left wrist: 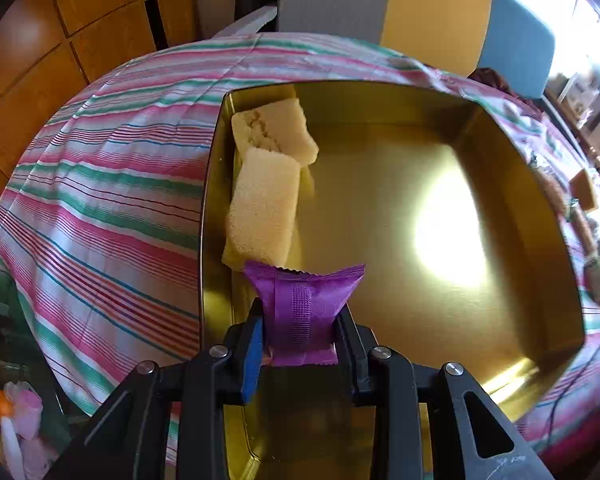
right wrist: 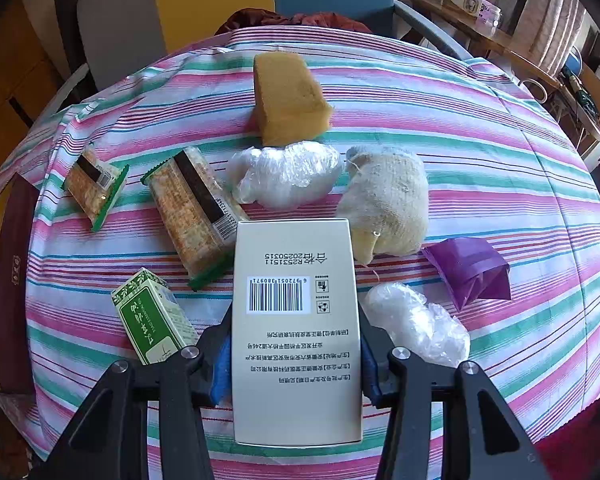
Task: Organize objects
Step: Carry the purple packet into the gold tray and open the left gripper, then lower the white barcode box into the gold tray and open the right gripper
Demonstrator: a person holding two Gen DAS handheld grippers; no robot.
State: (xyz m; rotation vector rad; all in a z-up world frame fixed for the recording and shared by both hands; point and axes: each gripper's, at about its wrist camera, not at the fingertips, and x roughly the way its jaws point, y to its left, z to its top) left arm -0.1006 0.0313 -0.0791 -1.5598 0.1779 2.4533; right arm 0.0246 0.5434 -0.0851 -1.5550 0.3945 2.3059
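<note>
- The left gripper (left wrist: 300, 330) is clamping a small purple packet (left wrist: 305, 304) between its pads, jaws narrow, and is holding it over the near left part of a shallow gold tin (left wrist: 540, 184).
- The packet is looking shiny and crinkled, with zigzag-cut ends and a ribbed seam running down its middle (its top edge is flaring out wider than the pinched waist).
- Two pale yellow sponges (left wrist: 262, 204) are lying inside the tin along its left wall, one overlapping the other, just beyond the packet.
- The tin is sitting on a striped cloth (left wrist: 100, 208) of pink, green and white, and sunlight is glaring off its floor.
- The right gripper (right wrist: 296, 356) is gripping a cream box (right wrist: 296, 320) by its long sides, jaws set moderately wide; the box is showing a barcode and lines of print.
- Around that box on the cloth, in the right wrist view, things are lying loose: a second purple packet (right wrist: 470, 274) off to the right, a green carton (right wrist: 154, 316) just left, two cracker packs (right wrist: 190, 216) with green ends, two bundles of clear plastic wrap (right wrist: 288, 176), a cream knitted pouch (right wrist: 384, 204) and an orange sponge block (right wrist: 290, 100) at the far side.
- Whether the cream box is resting on the cloth or being lifted above it I cannot tell.
</note>
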